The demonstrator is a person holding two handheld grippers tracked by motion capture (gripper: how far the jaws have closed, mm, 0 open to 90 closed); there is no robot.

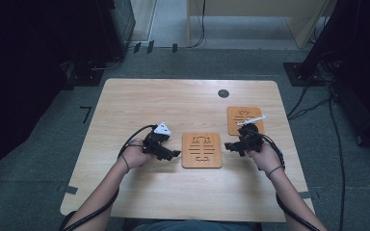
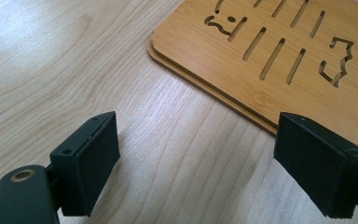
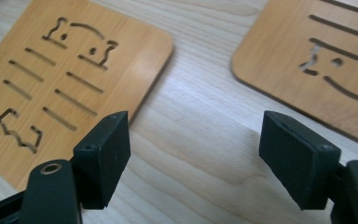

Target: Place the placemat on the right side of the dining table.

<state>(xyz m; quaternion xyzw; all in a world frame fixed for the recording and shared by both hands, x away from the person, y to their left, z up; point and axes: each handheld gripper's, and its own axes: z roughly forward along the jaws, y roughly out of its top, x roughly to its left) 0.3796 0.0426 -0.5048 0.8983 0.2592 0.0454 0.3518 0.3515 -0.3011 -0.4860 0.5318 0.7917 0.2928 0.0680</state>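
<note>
Two hands [image 1: 136, 156] flanking near board [image 1: 201, 150]

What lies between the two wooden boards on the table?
Nothing but bare tabletop: the right gripper view shows an empty strip of wood between the near board and the far board, with the open right gripper above it.

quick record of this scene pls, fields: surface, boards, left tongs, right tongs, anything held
surface: light wooden table, round dark hole near its far edge
boards: two slotted bamboo boards lying flat and apart, near board at centre, far board to its right
near board: seems to be two stacked layers in the left gripper view
left tongs: open, left of the near board
right tongs: open, between the boards, over bare table
held: nothing
</note>
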